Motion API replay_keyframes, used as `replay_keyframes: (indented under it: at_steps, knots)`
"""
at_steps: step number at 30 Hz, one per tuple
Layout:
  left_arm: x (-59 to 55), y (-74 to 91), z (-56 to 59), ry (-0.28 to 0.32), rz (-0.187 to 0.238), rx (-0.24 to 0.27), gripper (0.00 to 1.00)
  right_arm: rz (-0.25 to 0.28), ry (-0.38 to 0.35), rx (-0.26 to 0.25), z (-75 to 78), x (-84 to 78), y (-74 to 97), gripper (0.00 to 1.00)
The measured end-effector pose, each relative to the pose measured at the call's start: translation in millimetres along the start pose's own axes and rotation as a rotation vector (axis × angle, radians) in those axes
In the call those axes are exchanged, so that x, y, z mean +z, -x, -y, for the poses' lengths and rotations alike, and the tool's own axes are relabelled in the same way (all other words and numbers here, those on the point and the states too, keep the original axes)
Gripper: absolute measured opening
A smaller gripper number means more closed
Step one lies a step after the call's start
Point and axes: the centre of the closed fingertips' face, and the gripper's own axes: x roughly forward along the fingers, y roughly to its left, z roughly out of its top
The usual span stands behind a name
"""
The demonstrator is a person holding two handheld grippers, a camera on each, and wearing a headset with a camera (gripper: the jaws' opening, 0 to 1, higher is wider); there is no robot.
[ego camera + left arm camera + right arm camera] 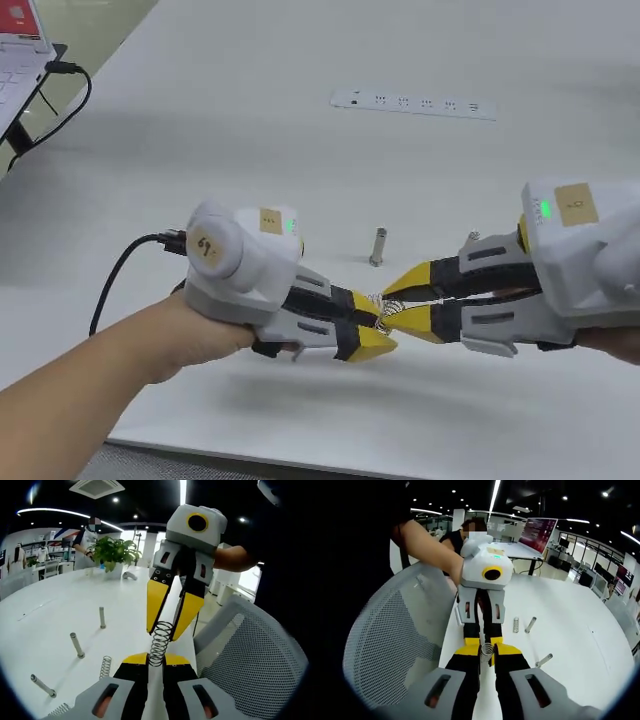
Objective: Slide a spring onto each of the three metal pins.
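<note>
A small metal spring (379, 310) hangs in the air between the two gripper tips, which meet head-on above the white table (300, 170). My left gripper (156, 659) is shut on the spring's near end (160, 642). My right gripper (163, 632) faces it, open, with its yellow jaws spread in a V around the spring's far end (486, 651). Three metal pins (102, 617) (77, 645) (42, 685) stand bare on the table. One pin (378, 247) stands just behind the grippers. A loose spring (105, 666) stands near the pins.
A white power strip (412, 103) lies at the far side of the table. A laptop (20, 50) and a black cable (60, 110) sit at the far left. A grey mesh chair (250, 650) stands by the table's near edge, under the grippers.
</note>
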Motion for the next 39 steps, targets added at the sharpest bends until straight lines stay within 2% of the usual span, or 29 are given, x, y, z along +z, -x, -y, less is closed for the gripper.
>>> replay_keyframes:
  at_steps: [2,5,15,21,28,34,39]
  knots:
    - [0.5,0.8,0.0,-0.003,0.000,0.000,0.02,0.009,0.004,-0.005,0.4,1.4,-0.4,0.08]
    - [4.5,1.9,-0.2,0.006,0.017,-0.004,0.02,0.057,-0.030,-0.020,3.7,5.8,-0.1,0.08]
    - [5.1,2.6,1.1,-0.010,0.011,-0.007,0.02,0.101,-0.039,-0.037,-0.7,10.6,0.2,0.08]
    - [6.2,3.2,1.5,-0.008,0.021,-0.006,0.02,0.134,-0.087,-0.049,0.6,13.1,2.5,0.09]
    - [10.9,4.0,1.5,-0.016,0.041,-0.006,0.02,0.120,-0.096,-0.054,1.8,7.9,1.1,0.09]
    - [14.3,5.7,1.0,-0.003,0.058,-0.002,0.02,0.154,-0.136,-0.068,3.9,12.2,2.3,0.09]
    - [15.7,5.9,1.8,-0.004,0.057,-0.004,0.02,0.159,-0.096,-0.071,3.0,13.2,0.8,0.08]
